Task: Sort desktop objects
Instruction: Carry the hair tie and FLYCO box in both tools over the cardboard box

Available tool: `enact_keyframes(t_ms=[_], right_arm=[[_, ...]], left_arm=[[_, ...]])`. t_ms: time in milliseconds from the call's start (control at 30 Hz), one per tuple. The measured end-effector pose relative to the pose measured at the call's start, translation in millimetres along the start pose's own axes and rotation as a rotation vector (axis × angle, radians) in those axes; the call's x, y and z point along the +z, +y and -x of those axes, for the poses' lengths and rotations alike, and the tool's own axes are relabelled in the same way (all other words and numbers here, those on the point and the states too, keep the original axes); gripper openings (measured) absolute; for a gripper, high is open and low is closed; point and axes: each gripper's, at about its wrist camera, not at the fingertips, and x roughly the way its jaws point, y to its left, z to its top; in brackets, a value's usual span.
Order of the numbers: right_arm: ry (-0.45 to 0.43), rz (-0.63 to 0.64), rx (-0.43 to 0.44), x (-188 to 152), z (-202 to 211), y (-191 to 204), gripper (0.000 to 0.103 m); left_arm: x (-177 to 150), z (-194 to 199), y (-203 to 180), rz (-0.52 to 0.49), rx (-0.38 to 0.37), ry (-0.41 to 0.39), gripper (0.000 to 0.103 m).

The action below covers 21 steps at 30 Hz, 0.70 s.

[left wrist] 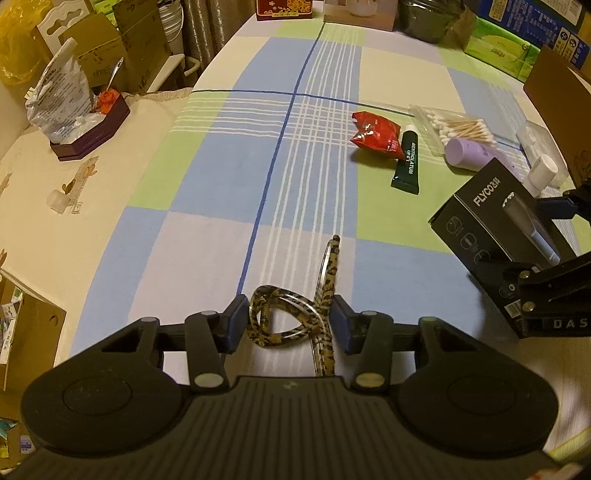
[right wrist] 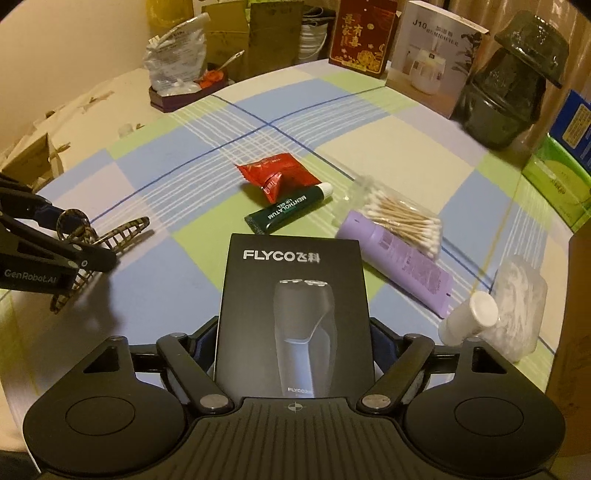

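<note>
My left gripper (left wrist: 288,321) is shut on a leopard-print hair claw clip (left wrist: 295,314) and holds it above the checked tablecloth; it also shows in the right wrist view (right wrist: 92,236). My right gripper (right wrist: 293,354) is shut on a black FLYCO shaver box (right wrist: 291,314), also seen at the right of the left wrist view (left wrist: 506,225). On the cloth lie a red snack packet (right wrist: 277,173), a green Mentholatum tube (right wrist: 291,208), a bag of cotton swabs (right wrist: 402,218), a purple bottle (right wrist: 399,258) and a small white bottle (right wrist: 469,321).
A humidifier box (right wrist: 432,55), a red gift box (right wrist: 362,33) and a dark wrapped object (right wrist: 509,81) stand at the table's far edge. A purple tray with a plastic bag (left wrist: 74,122) sits on the left side table. A cardboard box (right wrist: 576,332) rises at right.
</note>
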Motion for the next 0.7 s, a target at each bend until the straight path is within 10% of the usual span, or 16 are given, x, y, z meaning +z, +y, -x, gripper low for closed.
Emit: enact_keyframes(t_ms=[700], right_arm=[[-0.054, -0.277, 0.033, -33.4, 67.4, -54.4, 0.076]], left_arm=[[6.2, 38.4, -22.8, -0.06, -0.119, -0.066, 0.037]])
